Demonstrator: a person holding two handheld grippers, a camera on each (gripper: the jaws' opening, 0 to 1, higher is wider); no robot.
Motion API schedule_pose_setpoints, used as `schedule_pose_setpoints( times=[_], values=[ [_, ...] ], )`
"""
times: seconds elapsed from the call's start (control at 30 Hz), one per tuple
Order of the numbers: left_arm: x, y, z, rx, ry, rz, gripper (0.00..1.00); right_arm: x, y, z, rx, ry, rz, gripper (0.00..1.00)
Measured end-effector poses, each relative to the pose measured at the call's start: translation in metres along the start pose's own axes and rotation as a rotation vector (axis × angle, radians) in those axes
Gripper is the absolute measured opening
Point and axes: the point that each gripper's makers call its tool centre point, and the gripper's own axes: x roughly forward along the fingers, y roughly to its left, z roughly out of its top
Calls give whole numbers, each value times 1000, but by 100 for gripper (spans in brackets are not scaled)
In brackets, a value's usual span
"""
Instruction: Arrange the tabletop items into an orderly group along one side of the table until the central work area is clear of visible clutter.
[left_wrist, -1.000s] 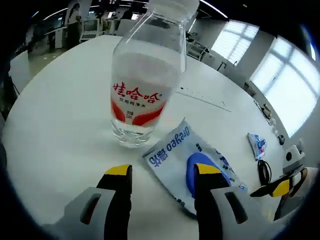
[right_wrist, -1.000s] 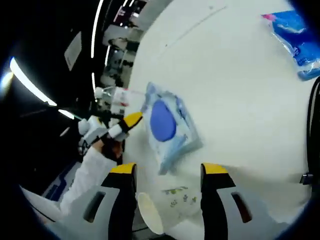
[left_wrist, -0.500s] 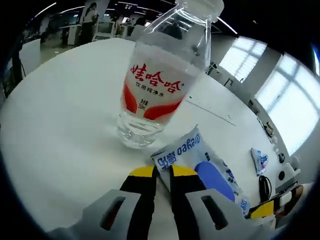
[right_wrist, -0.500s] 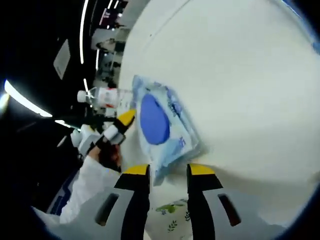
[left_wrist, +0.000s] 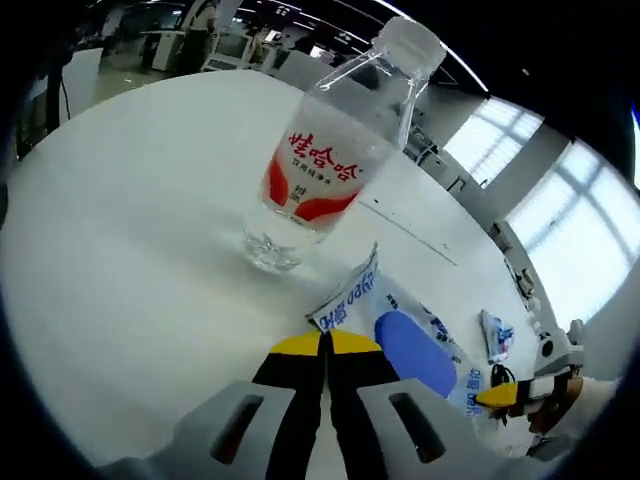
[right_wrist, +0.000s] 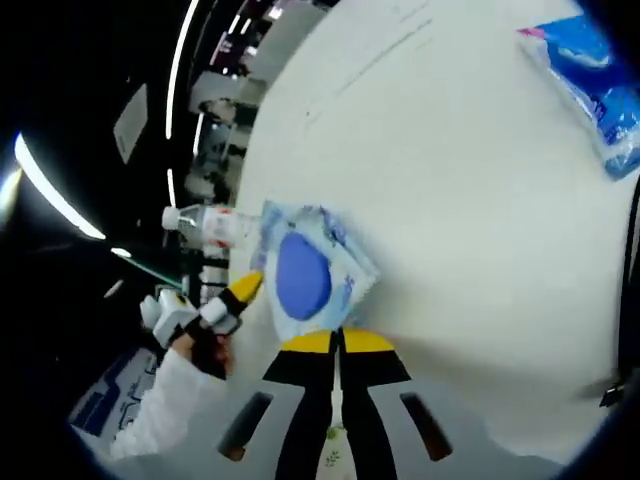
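Note:
A white and blue wet-wipes pack (left_wrist: 400, 335) lies on the white table (left_wrist: 130, 260) just right of a clear water bottle (left_wrist: 320, 165) with a red label and white cap. My left gripper (left_wrist: 325, 345) is shut, its yellow tips pinching the pack's near corner. In the right gripper view the same pack (right_wrist: 305, 275) stands just above my right gripper (right_wrist: 337, 341), which is shut on the pack's near edge. The left gripper's yellow tip (right_wrist: 240, 288) touches the pack's other side, with the bottle (right_wrist: 215, 225) behind it. The right gripper's tip (left_wrist: 500, 396) shows at the pack's far end.
A small blue packet (right_wrist: 598, 85) lies further along the table, also seen as the small packet (left_wrist: 495, 335) in the left gripper view. A black cable (right_wrist: 634, 250) runs near it. A floral paper cup (right_wrist: 331, 434) peeks between my right jaws. A white sleeve (right_wrist: 165, 410) holds the left gripper.
Both grippers went from wide open to shut, each closing on an edge of the wipes pack. The left view pulled back from the bottle.

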Motion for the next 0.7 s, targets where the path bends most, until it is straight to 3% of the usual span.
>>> schedule_pose_setpoints(
  times=[0.03, 0.2, 0.4, 0.57, 0.7],
  values=[
    [-2, -8, 1, -5, -7, -15, 0, -5, 1, 9, -28, -42, 1, 0],
    [-4, -29, -11, 29, 12, -53, 0, -23, -7, 30, -108, -122, -45, 0],
    [2, -44, -40, 36, 64, -76, 0, -25, -42, 36, -92, -98, -118, 0],
    [3, -43, -61, 64, 120, -63, 0, -22, -50, 38, -111, -94, -135, 0],
    [1, -38, -69, 19, 130, -57, 0, -22, -51, 38, -88, -105, -140, 0]
  ],
)
